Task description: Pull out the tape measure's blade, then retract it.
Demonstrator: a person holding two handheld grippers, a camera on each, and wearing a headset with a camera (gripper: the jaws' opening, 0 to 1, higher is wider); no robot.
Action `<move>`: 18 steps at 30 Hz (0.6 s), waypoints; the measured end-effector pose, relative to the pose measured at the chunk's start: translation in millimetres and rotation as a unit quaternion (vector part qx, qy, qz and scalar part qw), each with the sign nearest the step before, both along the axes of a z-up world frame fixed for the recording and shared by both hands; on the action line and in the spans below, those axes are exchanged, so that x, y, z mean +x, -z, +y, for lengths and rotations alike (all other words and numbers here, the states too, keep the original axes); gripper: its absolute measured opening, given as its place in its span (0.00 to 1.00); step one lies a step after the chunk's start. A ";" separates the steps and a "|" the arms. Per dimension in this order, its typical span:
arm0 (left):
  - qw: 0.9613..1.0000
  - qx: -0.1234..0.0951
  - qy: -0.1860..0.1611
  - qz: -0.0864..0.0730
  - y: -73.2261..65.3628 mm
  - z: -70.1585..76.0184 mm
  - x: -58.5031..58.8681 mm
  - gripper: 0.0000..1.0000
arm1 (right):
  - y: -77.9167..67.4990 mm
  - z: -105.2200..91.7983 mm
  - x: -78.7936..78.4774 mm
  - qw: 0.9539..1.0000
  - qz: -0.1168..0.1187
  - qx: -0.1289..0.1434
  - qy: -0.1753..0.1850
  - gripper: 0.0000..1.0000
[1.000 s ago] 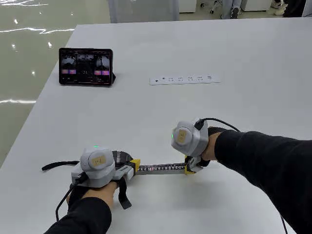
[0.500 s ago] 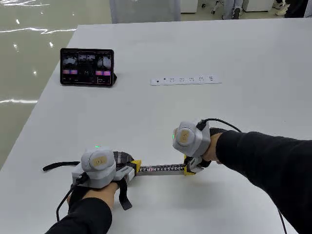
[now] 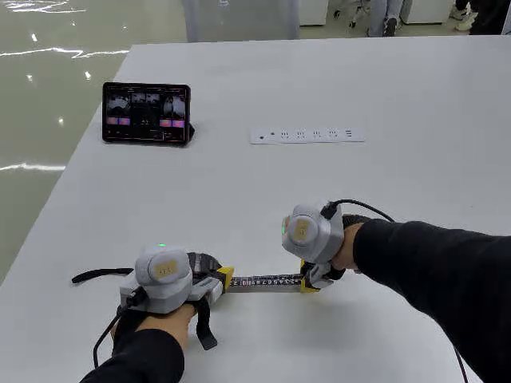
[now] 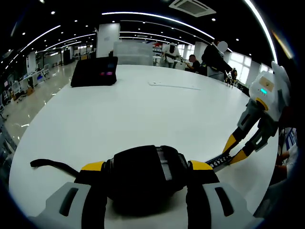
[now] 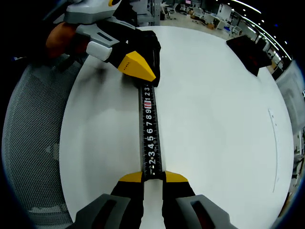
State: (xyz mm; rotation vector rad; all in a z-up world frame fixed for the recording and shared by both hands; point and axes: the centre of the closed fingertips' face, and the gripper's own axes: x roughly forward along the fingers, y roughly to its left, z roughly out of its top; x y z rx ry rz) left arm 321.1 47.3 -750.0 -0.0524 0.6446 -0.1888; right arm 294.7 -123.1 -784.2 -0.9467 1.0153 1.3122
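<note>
Lower centre of the head view: tape measure, blade partly drawn

Item: black round-bodied tape measure case (image 3: 204, 265), lying on the white table (image 3: 239, 183) at lower left of centre. The left gripper (image 3: 215, 279) has its yellow-tipped jaws closed against both sides of the case; in the left gripper view the case (image 4: 145, 179) sits squarely between them. The dark numbered steel blade (image 3: 263, 281) runs flat along the table to the right, a short length out. The right gripper (image 3: 307, 281) has its jaws nearly together, pinching the blade's end; in the right gripper view the blade (image 5: 149, 138) runs straight up from the tips to the case mouth.

Handling, as judged: case rigid, compact and moderately weighty, best clamped across its flanks. Blade thin, springy and smooth-faced, likely to slip or kink. Hold it at the end hook, keep it straight, and let it return slowly against the spring.

Also present: black tablet (image 3: 146, 112) and white power strip (image 3: 307, 135), upper half of the head view.
</note>
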 end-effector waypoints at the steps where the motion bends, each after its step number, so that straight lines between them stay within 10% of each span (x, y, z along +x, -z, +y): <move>1: 1.000 0.000 0.000 0.000 0.1 0.0 -0.1 0.64 | 0.0 0.4 -0.1 1.000 0.000 -0.001 -0.001 0.10; 18: 1.000 0.001 0.002 0.002 0.8 0.1 -0.3 0.64 | -0.9 6.2 -1.4 1.000 -0.003 -0.004 -0.007 0.10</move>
